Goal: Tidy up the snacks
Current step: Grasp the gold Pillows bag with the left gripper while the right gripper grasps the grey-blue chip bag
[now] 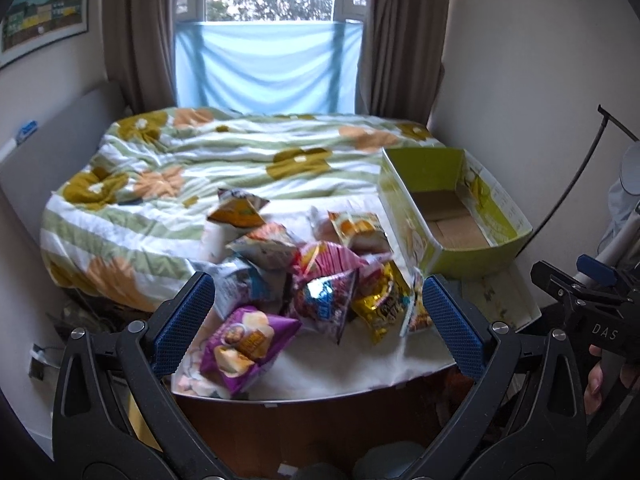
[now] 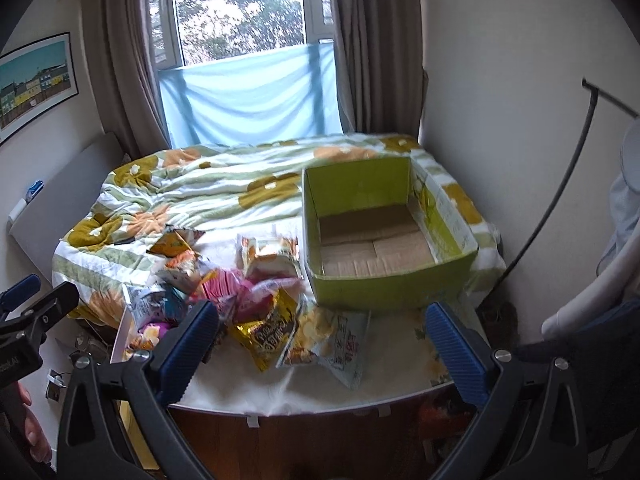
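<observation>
Bed [image 1: 208, 152] serves as my worktop. Green box [image 2: 384, 280] sits empty at its right, beside the snack pile [image 1: 304, 276], likely the drop target. My left gripper [image 1: 318, 326] and right gripper [image 2: 322, 338] both gape wide, holding 0 packets.

Ahead of the left gripper's spread fingers lies one heap of snack bags [image 1: 304, 276], about ten by count, though overlap and blur keep the number loose: one purple bag [image 1: 244, 346] nearest the left finger, one gold bag [image 1: 380, 304] toward the right finger. One green box [image 2: 384, 236] sits beyond the right gripper's fingers. One bed [image 1: 180, 168]. Two curtains [image 1: 136, 32].
</observation>
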Tool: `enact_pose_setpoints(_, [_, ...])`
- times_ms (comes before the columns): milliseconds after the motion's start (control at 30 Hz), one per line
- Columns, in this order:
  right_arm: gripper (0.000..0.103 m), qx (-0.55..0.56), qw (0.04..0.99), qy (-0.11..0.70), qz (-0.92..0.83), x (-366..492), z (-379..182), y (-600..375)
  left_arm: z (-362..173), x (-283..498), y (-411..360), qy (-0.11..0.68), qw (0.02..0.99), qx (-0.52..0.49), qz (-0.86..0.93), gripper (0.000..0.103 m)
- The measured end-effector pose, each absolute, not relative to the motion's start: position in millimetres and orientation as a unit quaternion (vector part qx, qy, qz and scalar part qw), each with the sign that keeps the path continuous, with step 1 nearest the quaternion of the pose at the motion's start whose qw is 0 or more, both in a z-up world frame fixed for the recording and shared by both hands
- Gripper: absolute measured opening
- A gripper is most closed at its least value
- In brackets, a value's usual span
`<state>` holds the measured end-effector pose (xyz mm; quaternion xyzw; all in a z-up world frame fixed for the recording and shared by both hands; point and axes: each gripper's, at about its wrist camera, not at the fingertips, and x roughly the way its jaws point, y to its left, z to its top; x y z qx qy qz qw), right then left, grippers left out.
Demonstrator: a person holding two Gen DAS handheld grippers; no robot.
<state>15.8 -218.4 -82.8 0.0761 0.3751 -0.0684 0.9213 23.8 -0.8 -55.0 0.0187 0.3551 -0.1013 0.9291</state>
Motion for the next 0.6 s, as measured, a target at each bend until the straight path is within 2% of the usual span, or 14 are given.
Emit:
enact_pose_setpoints(233, [0.103,0.114,0.899,0.421,-0.041,31,-128,-254,-106,43,-40,0.398,0.909,0.028,-0.118,0.102])
enact_pose_setpoints(433, [0.103,0.119,0.878,0.464,0.009,62,-172,-279,-156,67,-89,0.415,0.894,0.107,-0.131,0.102])
enact_pose_setpoints(600, [0.103,0.12,0.861,0.492,0.044,84,-207,-291,-197,94,-124,0.431,0.872,0.184,-0.141,0.094])
